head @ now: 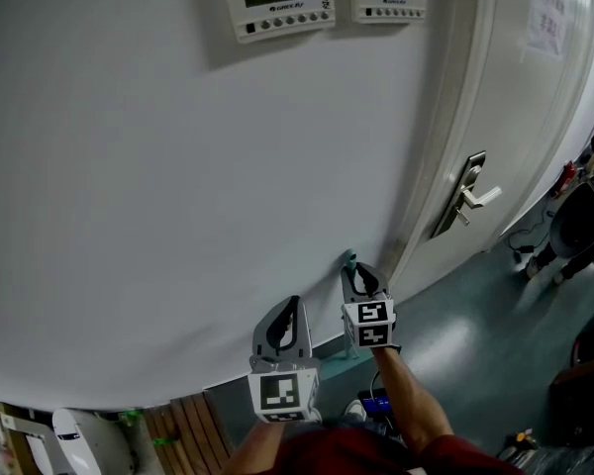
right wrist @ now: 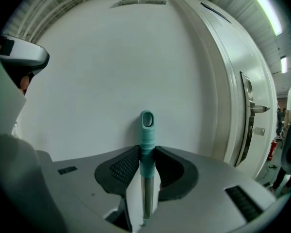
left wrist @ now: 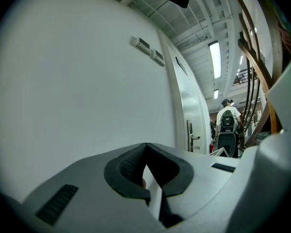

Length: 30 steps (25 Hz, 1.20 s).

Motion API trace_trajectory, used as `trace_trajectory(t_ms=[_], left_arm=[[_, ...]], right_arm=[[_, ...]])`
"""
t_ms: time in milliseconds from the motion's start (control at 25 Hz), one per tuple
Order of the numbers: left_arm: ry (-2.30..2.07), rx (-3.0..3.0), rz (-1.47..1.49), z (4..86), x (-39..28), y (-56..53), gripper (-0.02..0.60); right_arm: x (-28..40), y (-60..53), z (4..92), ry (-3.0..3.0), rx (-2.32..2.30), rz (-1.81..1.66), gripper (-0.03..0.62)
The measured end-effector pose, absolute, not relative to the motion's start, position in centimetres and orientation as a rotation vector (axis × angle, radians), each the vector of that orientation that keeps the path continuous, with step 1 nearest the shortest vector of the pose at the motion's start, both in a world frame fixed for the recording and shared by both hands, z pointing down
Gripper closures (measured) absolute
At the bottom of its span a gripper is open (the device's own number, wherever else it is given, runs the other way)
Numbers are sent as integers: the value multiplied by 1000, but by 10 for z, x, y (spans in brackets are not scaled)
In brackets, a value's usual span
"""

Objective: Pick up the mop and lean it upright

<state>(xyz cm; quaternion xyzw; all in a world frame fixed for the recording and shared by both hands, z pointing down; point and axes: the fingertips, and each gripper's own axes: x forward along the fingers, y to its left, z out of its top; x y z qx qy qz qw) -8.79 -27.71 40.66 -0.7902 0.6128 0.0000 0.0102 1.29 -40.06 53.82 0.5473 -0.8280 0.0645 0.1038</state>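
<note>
with the right gripper [right wrist: 146, 153] clamped on the teal top of the mop [right wrist: 147, 123], upright close to the wall [right wrist: 97, 81], and the left gripper [left wrist: 145, 152] pinched together empty, settle the tip against the wall before loosening, lest it slide sideways.

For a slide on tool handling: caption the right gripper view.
Right claw grips the teal end of the mop handle, upright before a white wall beside a door.
</note>
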Motion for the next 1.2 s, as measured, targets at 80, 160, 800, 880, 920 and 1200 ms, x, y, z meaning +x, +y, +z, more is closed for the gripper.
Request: trace_trajectory(t_ms=[80, 160, 800, 880, 920, 1200], left_arm=[[1910, -2468, -20, 408, -88, -277, 567], [1909, -2470, -30, 410, -88, -277, 567], [1908, -2469, -13, 410, -89, -278, 566], [1905, -2478, 5, 408, -87, -278, 567], [1903, -2482, 13, 407, -86, -278, 566], [1883, -2501, 19, 410, -80, -278, 566]], right_arm=[[14, -401, 540, -2439, 1616, 179, 482], [15, -401, 541, -2440, 1613, 176, 484], [20, -380, 538, -2440, 1642, 145, 487], [21, -371, 536, -2442, 1644, 151, 487], [21, -366, 534, -2445, 1646, 159, 487], [32, -330, 529, -2436, 1668, 155, 487]])
